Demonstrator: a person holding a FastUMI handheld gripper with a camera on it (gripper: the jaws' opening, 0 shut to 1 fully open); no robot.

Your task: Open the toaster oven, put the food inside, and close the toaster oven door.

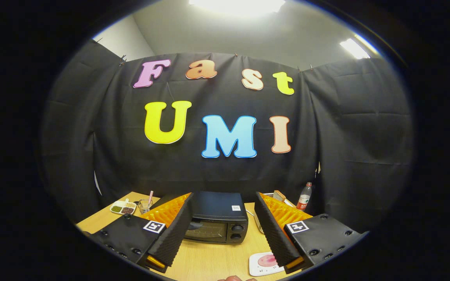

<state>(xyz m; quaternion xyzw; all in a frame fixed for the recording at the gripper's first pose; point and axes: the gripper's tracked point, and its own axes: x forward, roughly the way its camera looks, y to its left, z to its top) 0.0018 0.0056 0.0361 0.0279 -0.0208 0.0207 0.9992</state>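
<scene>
The gripper point(225, 234) has its 2 fingers point(178, 234) wide apart, and they hold nothing. The black toaster oven point(217, 222) sits on the wooden table point(205, 257), just ahead of the fingers and in the gap between them, with its door shut. Its left part is hidden behind one finger. The food point(267, 260) is pink and round on a white plate point(258, 269), nearer than the oven and beside the right finger, which covers part of it. Left of the oven is a small dish point(123, 207) of dark bits. Right of the oven stands a bottle point(304, 196).
</scene>
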